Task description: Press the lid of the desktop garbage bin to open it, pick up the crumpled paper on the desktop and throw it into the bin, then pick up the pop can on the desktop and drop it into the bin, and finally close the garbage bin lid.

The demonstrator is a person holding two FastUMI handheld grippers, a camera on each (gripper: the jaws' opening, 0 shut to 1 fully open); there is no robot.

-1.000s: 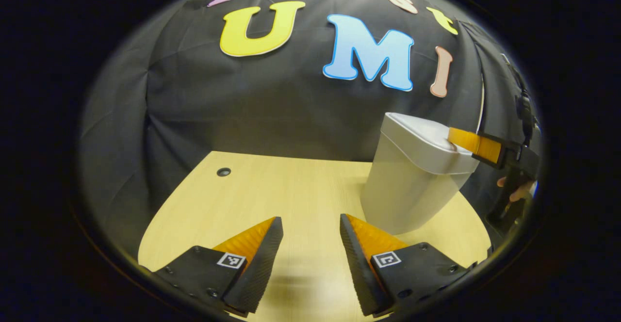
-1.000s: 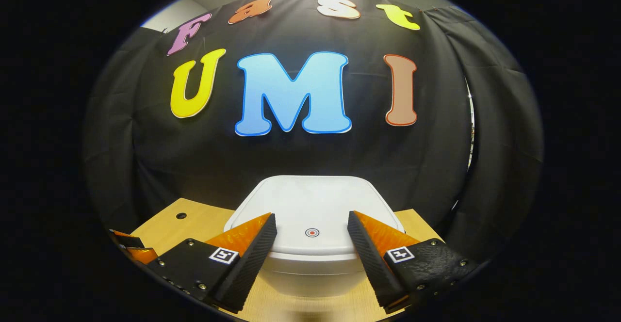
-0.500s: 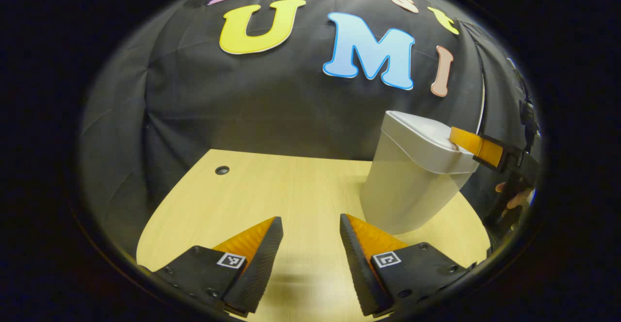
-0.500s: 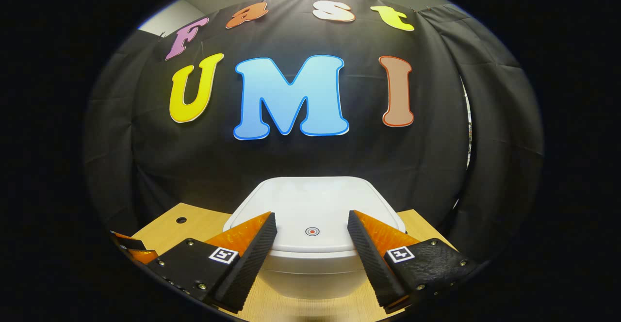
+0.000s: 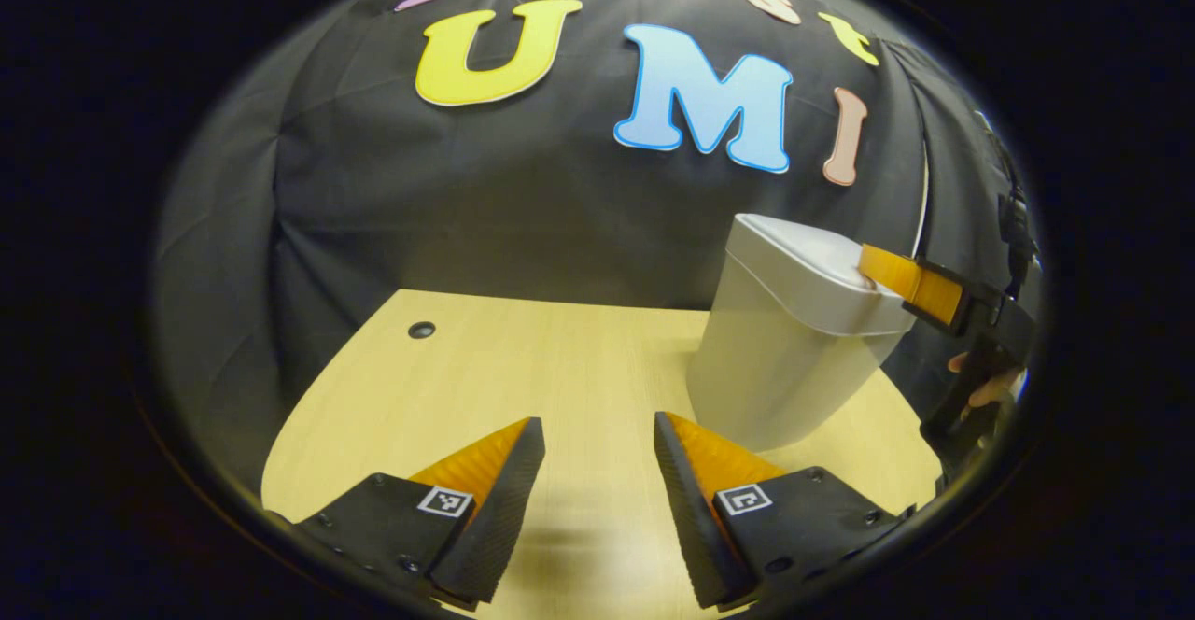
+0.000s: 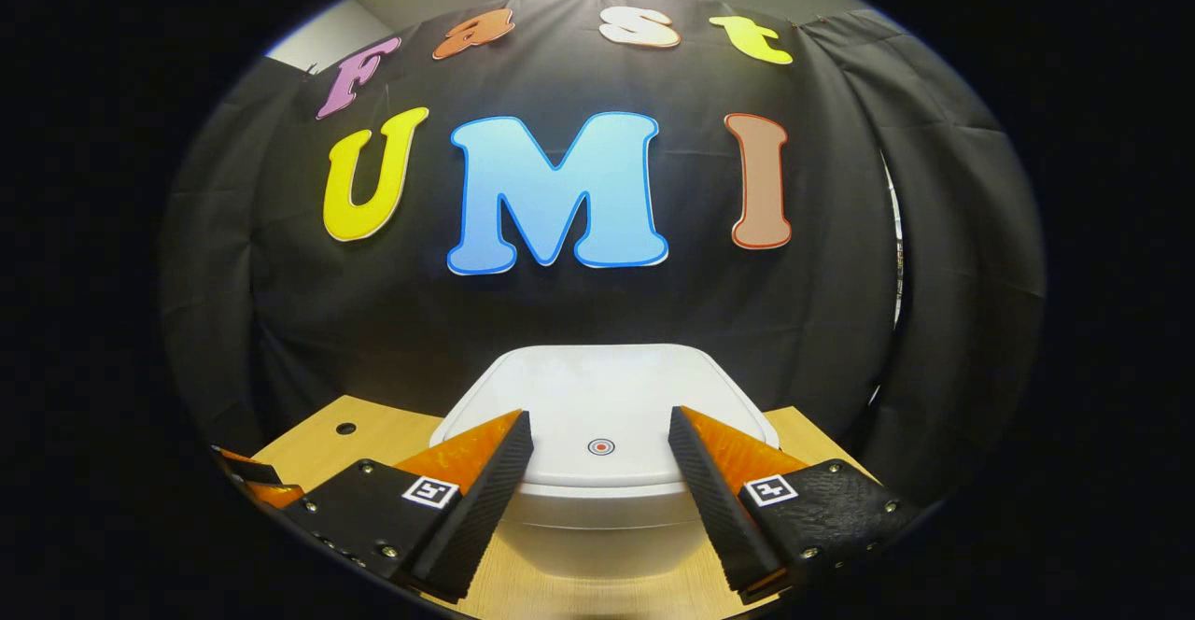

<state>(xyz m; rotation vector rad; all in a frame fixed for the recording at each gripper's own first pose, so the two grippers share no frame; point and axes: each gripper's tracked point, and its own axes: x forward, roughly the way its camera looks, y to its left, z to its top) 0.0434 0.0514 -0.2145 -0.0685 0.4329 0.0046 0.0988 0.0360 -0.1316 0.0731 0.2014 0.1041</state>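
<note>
In the right gripper view, your right gripper (image 6: 597, 447) sits nearest, its fingers apart and holding nothing, tips resting at the front edge of the lid (image 6: 602, 396) of the white desktop garbage bin (image 6: 597, 531). A small round target mark (image 6: 600, 447) on the lid lies midway between the fingertips. The lid looks closed and flat. Judging from that, you are either on the opening press or finishing the closing one; the frames alone do not settle which.

In the left gripper view, your left gripper (image 5: 590, 471) hovers low over the wooden bench (image 5: 523, 368), fingers apart and empty. Farther off, near the bench's right edge, stands the bin, with the right gripper reaching onto its lid and part of a hand behind it. A small round hole (image 5: 421, 330) marks the bench's far left corner.

No crumpled paper or pop can appears on the visible bench. The bin's inside is hidden.
</note>
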